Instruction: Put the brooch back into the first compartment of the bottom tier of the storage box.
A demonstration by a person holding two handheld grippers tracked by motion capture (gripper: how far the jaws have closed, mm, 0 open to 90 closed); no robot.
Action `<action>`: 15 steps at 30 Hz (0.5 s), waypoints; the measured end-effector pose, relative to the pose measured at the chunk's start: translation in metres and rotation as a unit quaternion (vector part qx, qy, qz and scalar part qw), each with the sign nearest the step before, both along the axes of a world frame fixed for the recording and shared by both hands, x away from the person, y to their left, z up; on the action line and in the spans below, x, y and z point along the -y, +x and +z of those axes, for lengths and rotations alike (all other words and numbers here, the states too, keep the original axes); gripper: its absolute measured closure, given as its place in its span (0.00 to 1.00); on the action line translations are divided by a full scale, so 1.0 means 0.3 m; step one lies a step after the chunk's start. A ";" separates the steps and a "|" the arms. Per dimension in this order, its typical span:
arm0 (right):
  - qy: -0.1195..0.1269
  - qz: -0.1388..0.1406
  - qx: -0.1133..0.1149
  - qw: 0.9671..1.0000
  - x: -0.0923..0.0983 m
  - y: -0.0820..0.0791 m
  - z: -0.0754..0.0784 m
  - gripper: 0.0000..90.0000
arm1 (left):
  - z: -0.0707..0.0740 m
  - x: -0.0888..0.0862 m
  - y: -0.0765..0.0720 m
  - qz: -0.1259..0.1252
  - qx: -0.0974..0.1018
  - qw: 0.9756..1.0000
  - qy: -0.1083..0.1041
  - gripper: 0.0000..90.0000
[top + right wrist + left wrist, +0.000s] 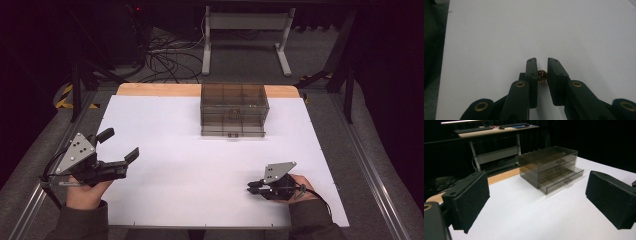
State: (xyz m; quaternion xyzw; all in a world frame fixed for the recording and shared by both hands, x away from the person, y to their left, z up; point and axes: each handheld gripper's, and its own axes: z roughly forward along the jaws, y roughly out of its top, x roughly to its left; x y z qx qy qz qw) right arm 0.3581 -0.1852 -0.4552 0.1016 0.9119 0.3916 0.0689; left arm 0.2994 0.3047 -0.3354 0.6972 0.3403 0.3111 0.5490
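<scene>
A smoky see-through box of three drawers (233, 107) stands at the far middle of the white table (200, 170). In the left gripper view the drawer box (549, 165) has its bottom drawer (564, 180) pulled out a little. My left gripper (120, 144) hovers at the table's left side, open wide, nothing between its pads (471, 197). My right gripper (250, 186) sits low at the front right. Its jaws are drawn close on a small reddish-brown round object (542, 76), the right gripper (542, 62) pointing along the table.
A wooden strip (160, 90) edges the table's far side. Beyond it are a white desk frame (247, 40) and floor cables (165, 60). Metal rails (365, 165) run along both table sides.
</scene>
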 end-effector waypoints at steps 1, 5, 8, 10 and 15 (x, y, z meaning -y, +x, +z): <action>0.003 -0.005 0.002 1.000 0.000 0.000 0.003 0.88 | 0.000 0.000 0.000 0.000 0.000 1.000 0.000 0.07; 0.016 -0.022 0.014 1.000 -0.006 0.006 0.008 0.88 | -0.003 0.004 0.002 0.000 -0.001 1.000 0.000 0.07; 0.028 -0.046 0.027 0.998 -0.003 0.013 0.015 0.88 | -0.004 0.005 0.003 0.000 -0.001 1.000 0.001 0.07; 0.032 -0.050 0.028 0.998 -0.003 0.015 0.017 0.88 | -0.004 0.005 0.003 0.000 -0.001 1.000 0.001 0.07; 0.035 -0.066 0.042 0.996 -0.010 0.016 0.022 0.88 | -0.004 0.007 0.002 -0.001 -0.002 1.000 0.001 0.07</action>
